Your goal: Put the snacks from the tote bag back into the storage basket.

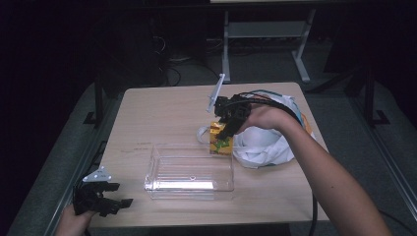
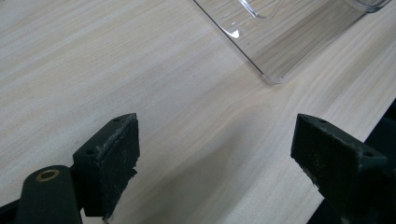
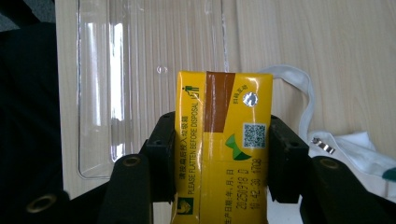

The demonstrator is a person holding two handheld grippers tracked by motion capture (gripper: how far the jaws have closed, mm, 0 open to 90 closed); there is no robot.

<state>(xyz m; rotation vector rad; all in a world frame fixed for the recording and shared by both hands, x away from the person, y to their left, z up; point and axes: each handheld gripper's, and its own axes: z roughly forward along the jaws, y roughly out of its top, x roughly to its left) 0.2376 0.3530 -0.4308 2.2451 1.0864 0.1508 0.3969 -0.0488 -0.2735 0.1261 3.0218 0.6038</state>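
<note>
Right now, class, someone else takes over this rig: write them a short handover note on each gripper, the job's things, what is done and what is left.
Right gripper: shut on the yellow drink carton, held at the clear plastic bin's far right corner, beside the white cloth bag.
Left gripper: open, nothing held, over the table's near left edge, short of the bin.
Done: carton picked up.
Left: probably lower the carton into the bin and release; nothing lies in the bin yet.
</note>
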